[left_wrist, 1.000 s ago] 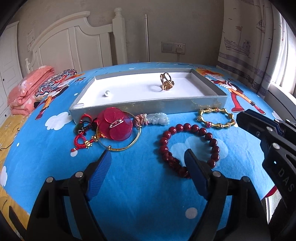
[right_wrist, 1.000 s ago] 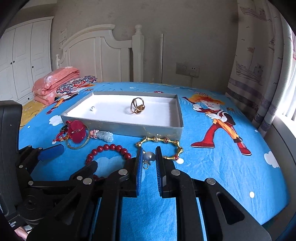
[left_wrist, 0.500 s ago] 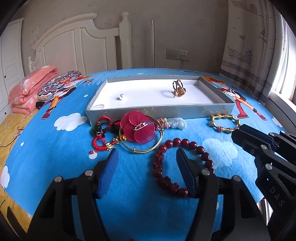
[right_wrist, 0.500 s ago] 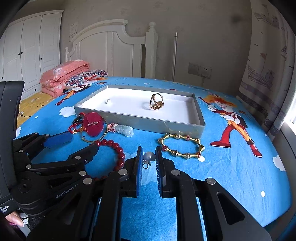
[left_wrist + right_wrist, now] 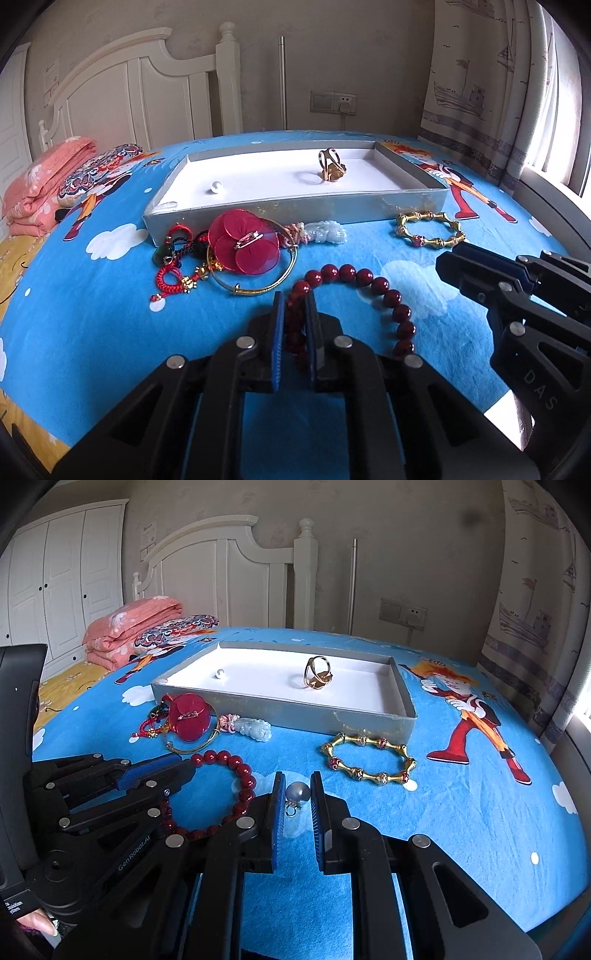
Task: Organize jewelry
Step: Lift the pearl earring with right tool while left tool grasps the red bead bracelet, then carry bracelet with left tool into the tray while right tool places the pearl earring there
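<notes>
A dark red bead bracelet (image 5: 369, 275) lies on the blue bedsheet, and my left gripper (image 5: 294, 299) is shut on its near left stretch, with beads pinched between the blue pads. My right gripper (image 5: 297, 781) is shut on a grey pearl pendant (image 5: 297, 792) just above the sheet. It shows at the right edge of the left wrist view (image 5: 480, 273). The left gripper (image 5: 159, 771) reaches in from the left of the right wrist view, over the bracelet (image 5: 236, 762). Behind them, a grey tray (image 5: 295, 210) holds a gold ring (image 5: 330, 168) and a white pearl (image 5: 215, 187).
In front of the tray lie a gold bamboo-style bracelet (image 5: 428, 242), a pale jade pendant (image 5: 327, 232), a red flower brooch (image 5: 243, 243) on a gold bangle (image 5: 258, 290), and a red knotted cord (image 5: 170, 277). Folded bedding (image 5: 129, 627) and the headboard stand behind.
My left gripper's jaws went from wide open to shut on the near left part of the red bead bracelet. The right gripper kept its hold on the grey pearl pendant.
</notes>
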